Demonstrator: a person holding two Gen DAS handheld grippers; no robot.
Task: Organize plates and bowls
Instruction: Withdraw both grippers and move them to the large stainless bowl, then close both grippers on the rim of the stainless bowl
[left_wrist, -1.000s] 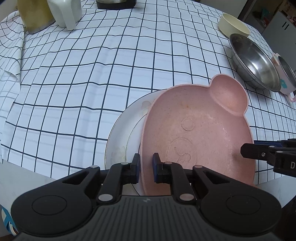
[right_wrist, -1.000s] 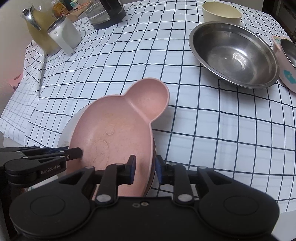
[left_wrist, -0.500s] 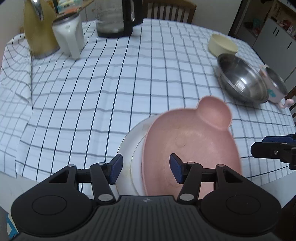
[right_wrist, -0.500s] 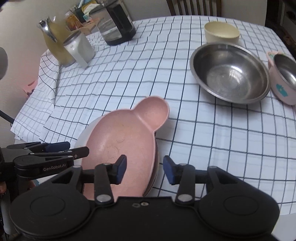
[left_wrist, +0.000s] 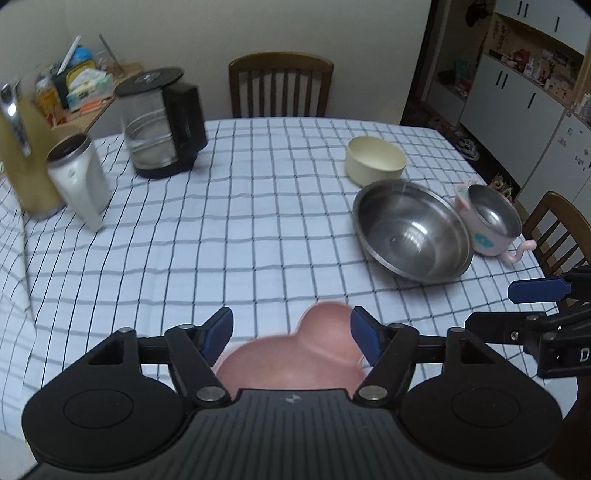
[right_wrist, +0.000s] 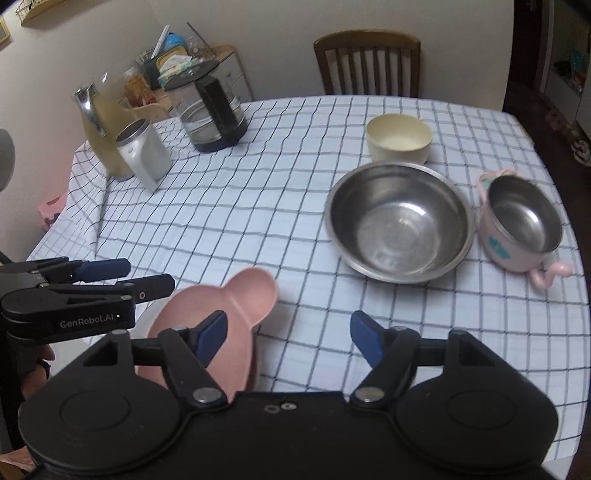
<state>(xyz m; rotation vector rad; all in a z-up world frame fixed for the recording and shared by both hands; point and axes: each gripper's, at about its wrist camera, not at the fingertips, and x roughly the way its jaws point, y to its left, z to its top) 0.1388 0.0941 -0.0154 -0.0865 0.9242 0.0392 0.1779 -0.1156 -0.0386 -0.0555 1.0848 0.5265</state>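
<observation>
A pink bear-shaped plate (left_wrist: 317, 354) (right_wrist: 221, 310) lies on a white plate (right_wrist: 149, 317) at the table's near edge. My left gripper (left_wrist: 291, 336) is open and empty above and behind it. My right gripper (right_wrist: 288, 336) is open and empty, just right of the pink plate. A large steel bowl (left_wrist: 412, 230) (right_wrist: 399, 227), a cream bowl (left_wrist: 375, 160) (right_wrist: 399, 138) and a pink steel-lined bowl with a handle (left_wrist: 489, 221) (right_wrist: 524, 227) stand on the right half of the table.
A glass coffee pot (left_wrist: 159, 125) (right_wrist: 210, 107), a white jug (left_wrist: 79, 181) (right_wrist: 142, 155) and a yellow thermos (left_wrist: 22, 162) (right_wrist: 101, 129) stand at the far left. A wooden chair (left_wrist: 280, 86) is behind the table, another (left_wrist: 557, 229) at the right.
Both grippers opened, let go of the pink plate and drew back and up. The pink plate stays on the white plate.
</observation>
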